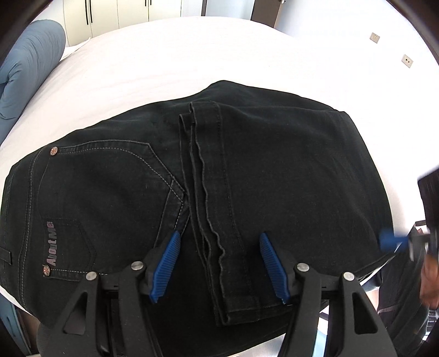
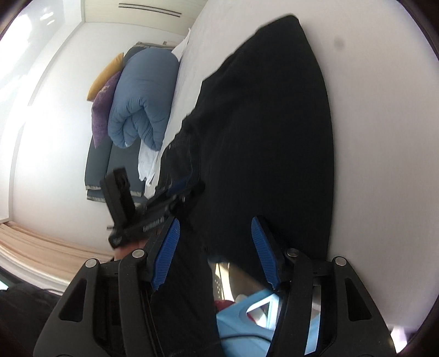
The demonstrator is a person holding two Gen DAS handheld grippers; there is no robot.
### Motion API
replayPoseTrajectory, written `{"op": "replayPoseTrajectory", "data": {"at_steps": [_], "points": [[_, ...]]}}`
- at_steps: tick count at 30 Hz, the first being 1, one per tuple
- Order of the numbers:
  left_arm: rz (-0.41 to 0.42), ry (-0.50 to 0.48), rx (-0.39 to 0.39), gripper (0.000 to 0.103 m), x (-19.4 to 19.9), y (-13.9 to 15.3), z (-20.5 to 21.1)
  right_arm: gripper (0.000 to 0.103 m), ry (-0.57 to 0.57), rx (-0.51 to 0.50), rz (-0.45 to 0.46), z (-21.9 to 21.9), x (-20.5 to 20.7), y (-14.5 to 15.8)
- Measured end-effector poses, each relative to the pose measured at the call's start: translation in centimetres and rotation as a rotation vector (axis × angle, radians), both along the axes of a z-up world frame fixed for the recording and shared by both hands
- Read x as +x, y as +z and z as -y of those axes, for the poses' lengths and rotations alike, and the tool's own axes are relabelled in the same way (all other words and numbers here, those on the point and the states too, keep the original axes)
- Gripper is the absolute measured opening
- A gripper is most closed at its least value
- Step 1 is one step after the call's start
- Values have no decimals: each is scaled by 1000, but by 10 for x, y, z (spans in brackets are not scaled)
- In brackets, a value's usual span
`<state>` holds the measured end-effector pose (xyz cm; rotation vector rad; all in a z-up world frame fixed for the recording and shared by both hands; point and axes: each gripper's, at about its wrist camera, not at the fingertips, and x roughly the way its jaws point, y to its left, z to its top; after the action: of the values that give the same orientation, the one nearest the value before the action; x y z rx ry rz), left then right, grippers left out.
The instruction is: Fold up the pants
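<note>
Black jeans (image 1: 247, 170) lie folded on the white bed (image 1: 164, 55). The back pocket with an "About Me" label (image 1: 50, 244) is at the left, and the leg hems (image 1: 208, 175) are folded over the seat. My left gripper (image 1: 219, 241) is open just above the jeans' near edge, its jaws either side of the hems, holding nothing. My right gripper (image 2: 215, 228) is open and empty, tilted over the jeans (image 2: 269, 131) at the bed's edge. It also shows blurred in the left wrist view (image 1: 395, 241). The left gripper shows blurred in the right wrist view (image 2: 142, 214).
A rolled blue duvet (image 2: 142, 101) lies at the head of the bed, with purple and yellow cushions (image 2: 103, 107) beside it. A light blue plastic container (image 2: 247, 315) sits below the bed edge. Wardrobes (image 1: 115, 13) stand behind the bed.
</note>
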<state>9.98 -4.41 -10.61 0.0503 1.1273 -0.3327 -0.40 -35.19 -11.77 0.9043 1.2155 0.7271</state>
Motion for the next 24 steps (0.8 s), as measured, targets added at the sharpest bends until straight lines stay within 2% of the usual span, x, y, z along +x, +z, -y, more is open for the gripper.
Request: {"op": "replayPoseTrajectory", "data": {"at_steps": [2,3,4,6,9,12,15,16,17,18,19,20,22,24], "points": [[1,3,-5,63,0,0,-3,54,73,-34,-40,-6,-29,3],[3,2,-5,64,0,0,-4,55,102,-90,-46,-11,-40,3],[4,4,-5,64,0,0,-6,55,102,-103,-35,-10,-46,7],[7,7,-7,64,-1,-1,-7,55,49,-10,21,-2,-46,26],[8,11,-4,64,-3,2,-6,55,-45,47,155,11,-15,63],[5,16,-7,64,-4,4,-7,55,-75,90,185,8,33,72],[4,23,-14,65,-4,6,-8,56,-82,60,125,-6,74,54],[7,26,-18,65,-4,6,-8,59,-80,47,90,-12,84,44],[9,29,-25,65,-5,6,-9,66,-76,3,40,-19,93,30],[11,35,-40,65,-5,8,-12,62,-72,-80,-38,-23,102,10],[5,45,-60,65,-7,10,-17,59,-76,-119,-56,-24,108,0],[-2,57,-83,65,-8,12,-22,60,-93,-129,-5,-26,106,5],[3,106,-132,69,-14,19,-40,60,-96,-145,15,-33,110,11],[26,180,-149,72,-22,27,-63,60,-98,-155,40,-35,108,13]]}}
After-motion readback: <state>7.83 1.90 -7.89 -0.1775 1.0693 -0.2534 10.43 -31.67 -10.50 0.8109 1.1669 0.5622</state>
